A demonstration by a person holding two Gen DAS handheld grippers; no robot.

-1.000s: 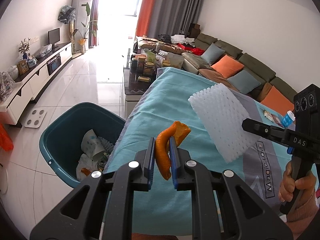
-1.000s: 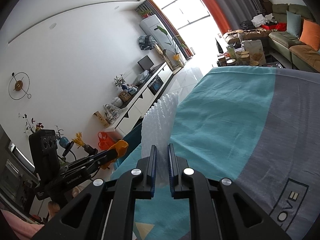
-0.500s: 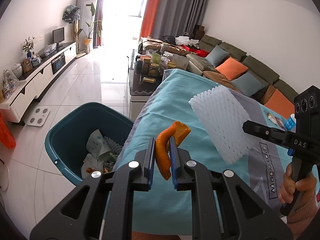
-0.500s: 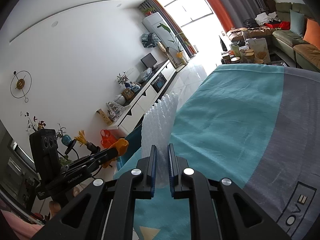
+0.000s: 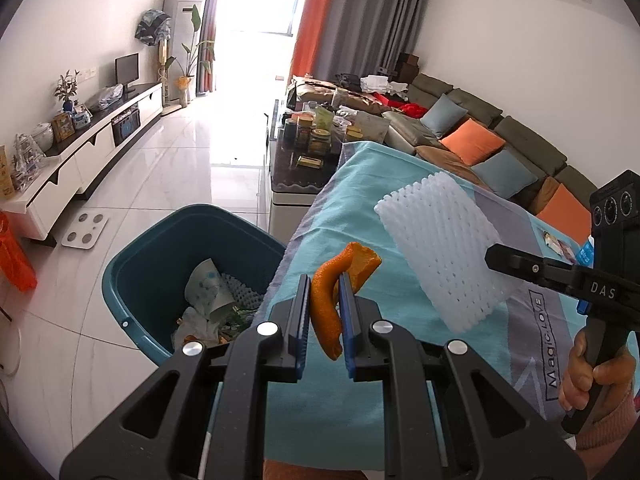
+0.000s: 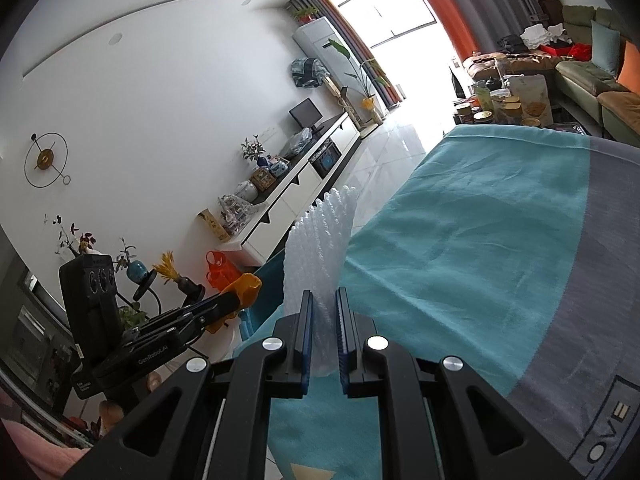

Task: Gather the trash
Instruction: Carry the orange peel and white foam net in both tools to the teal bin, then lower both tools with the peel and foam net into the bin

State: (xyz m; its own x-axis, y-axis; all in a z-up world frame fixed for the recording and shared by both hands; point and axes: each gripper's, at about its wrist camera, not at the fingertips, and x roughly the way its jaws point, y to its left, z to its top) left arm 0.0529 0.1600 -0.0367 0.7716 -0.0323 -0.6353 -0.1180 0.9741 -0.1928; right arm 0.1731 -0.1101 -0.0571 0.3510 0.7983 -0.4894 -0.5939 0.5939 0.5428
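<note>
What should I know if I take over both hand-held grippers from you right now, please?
Left hand-held gripper: shut on the orange peel, held in the air above the table edge, beside the teal bin.
Right hand-held gripper: shut on the white foam net, held above the teal tablecloth.
Done: both pieces picked up; the bin already holds paper and another foam net.
Left: carry both over the bin on the floor and release them, probably peel first.
</note>
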